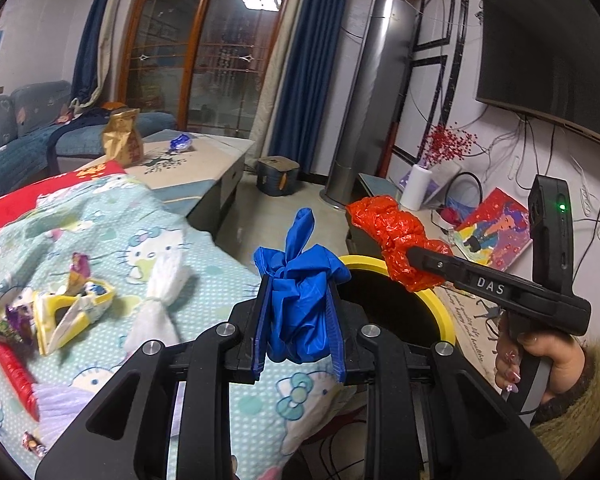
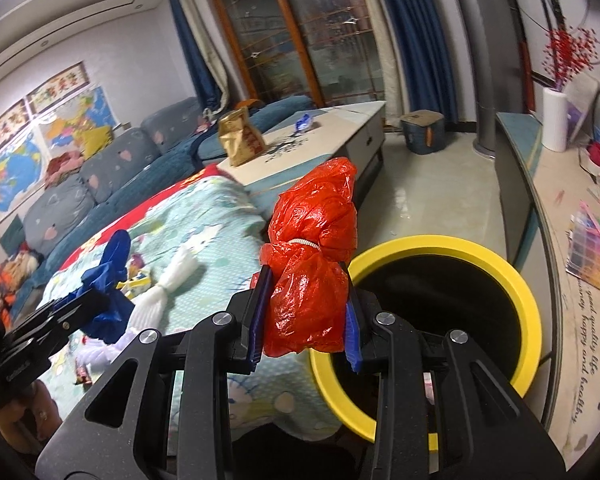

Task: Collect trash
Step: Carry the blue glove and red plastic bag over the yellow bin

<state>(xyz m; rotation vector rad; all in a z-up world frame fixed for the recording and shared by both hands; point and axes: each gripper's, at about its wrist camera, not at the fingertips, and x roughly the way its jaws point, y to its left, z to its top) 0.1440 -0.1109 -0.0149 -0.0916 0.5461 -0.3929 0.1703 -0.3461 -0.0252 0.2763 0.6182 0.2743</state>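
Black plastic left tongs [image 1: 298, 312] and right tongs [image 2: 306, 312] with ribbed blue pads and silver screws. One handle reads "DAS". Right hand [image 1: 540, 364]: decorated nails, fuzzy olive sleeve.

1. Left gripper [image 1: 298, 320]: jaws clamped on a blue bundle [image 1: 300, 280], pointing forward.
2. Right gripper [image 2: 306, 312]: to its right, jaws pinched on a red bundle [image 2: 314, 256].
3. Right hand [image 1: 540, 364] wraps that gripper's handle.

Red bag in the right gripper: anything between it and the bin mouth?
Nothing. In the right wrist view the red bag, clamped in the right gripper, sits beside the yellow-rimmed bin, whose dark mouth is unobstructed.
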